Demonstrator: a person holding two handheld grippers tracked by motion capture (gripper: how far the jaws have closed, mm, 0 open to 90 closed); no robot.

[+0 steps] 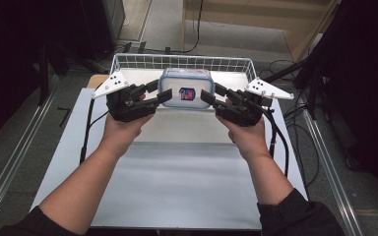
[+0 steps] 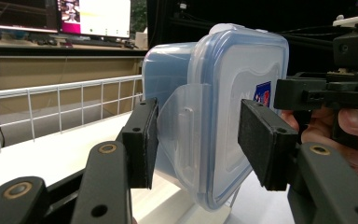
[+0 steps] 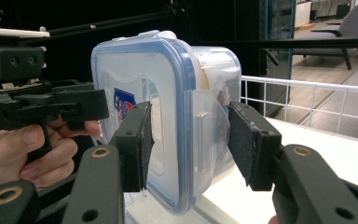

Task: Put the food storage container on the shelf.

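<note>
My left gripper is on the left end of the clear plastic box with the blue-rimmed snap lid, and my right gripper is on its right end. So the box sits right between my two grippers, and its long way runs from one gripper across to the other.

The box is turned on its side. Its lid faces me, and the little red and blue sticker on the lid looks back at me. It is at the front part of the white wire basket, which stands at the far end of the white bench. In the left gripper view there seems to be air under the box, so I think it is lifted up a bit.

In the left gripper view my jaws stand about half open, one on each side of the box's rim, where the clear snap flap sticks out. In the right gripper view my jaws go round the other clear flap the same way. The pads look like they touch the rim on both ends. I think both grippers are holding the box.

Both hands are the same way off from the box, so neither one is nearer. I think they have to move together and stay level, or the box will tip.
</note>
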